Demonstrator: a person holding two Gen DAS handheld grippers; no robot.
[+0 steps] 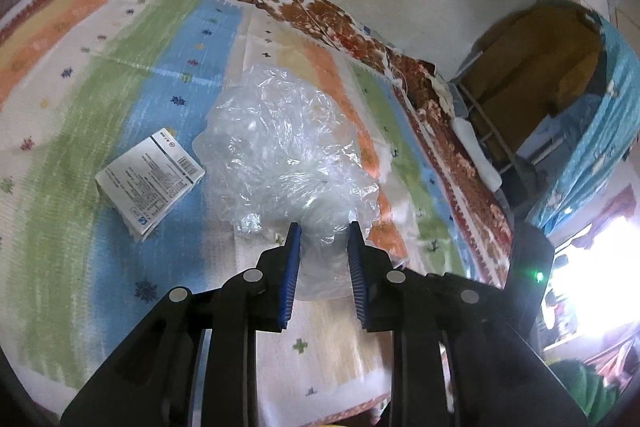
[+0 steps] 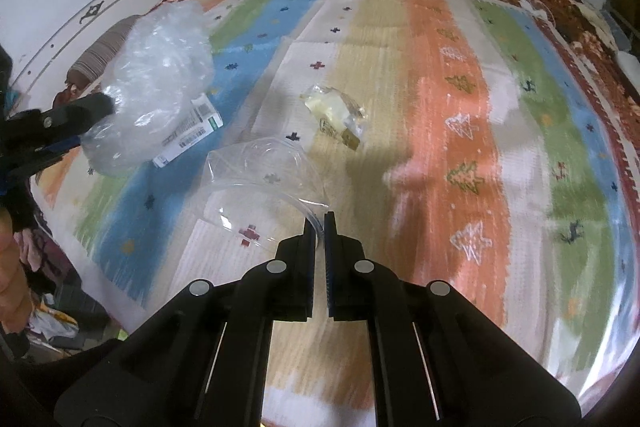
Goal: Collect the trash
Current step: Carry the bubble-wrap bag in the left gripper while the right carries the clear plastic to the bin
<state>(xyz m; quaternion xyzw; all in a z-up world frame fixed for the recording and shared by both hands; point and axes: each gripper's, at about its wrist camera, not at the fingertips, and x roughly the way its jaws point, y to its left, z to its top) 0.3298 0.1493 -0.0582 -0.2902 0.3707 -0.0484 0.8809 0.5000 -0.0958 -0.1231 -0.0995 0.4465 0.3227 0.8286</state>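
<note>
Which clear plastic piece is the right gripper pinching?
The flat clear sheet, clamped by the right gripper. The crumpled bag sits at the left gripper; the small wrapper lies untouched.

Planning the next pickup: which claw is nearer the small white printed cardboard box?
Left. The left claw, holding the crumpled clear plastic bag, is just beside the box; the right claw, pinching the clear plastic tray, sits farther off.
</note>
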